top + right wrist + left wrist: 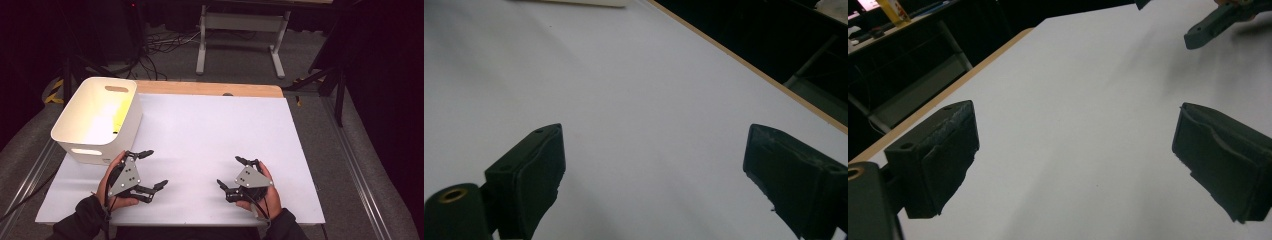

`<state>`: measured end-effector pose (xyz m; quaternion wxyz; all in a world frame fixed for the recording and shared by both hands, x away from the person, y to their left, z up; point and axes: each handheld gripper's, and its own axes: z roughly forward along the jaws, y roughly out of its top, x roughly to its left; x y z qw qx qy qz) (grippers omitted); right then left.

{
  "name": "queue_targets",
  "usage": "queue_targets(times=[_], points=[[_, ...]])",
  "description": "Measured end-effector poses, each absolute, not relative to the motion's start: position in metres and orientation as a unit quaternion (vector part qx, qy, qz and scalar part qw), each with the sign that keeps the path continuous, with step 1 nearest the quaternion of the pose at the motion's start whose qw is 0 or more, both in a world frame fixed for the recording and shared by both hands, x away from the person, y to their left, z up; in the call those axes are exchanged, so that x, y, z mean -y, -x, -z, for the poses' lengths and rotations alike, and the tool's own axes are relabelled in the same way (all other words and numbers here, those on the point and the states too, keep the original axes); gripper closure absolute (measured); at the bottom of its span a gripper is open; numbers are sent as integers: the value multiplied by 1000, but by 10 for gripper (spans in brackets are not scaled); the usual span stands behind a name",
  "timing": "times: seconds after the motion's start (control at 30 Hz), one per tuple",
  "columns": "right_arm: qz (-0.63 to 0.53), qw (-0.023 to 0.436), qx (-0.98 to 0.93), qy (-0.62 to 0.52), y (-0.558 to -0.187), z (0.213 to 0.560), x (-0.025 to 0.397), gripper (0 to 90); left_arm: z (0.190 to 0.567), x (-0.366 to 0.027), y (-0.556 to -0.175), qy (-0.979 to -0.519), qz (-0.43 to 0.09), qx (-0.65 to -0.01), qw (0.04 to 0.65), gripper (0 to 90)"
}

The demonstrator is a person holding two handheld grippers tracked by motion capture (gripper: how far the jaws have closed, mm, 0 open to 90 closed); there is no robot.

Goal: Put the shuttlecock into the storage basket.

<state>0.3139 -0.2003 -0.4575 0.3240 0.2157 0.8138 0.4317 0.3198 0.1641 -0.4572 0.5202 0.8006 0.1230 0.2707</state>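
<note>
The high view looks forward and down from the person's side, taking in the whole white table and the floor beyond. Each gripper view sits low and close to the tabletop, looking along its own jaws. All three views share the white tabletop and its wooden far edge.
</note>
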Motion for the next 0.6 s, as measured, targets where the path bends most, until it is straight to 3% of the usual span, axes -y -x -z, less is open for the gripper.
queue_targets(times=[0.6], points=[[-429, 325, -814, -217, -304, 459, 204, 94, 481, -185, -312, -813, -258, -158, 498, 51]])
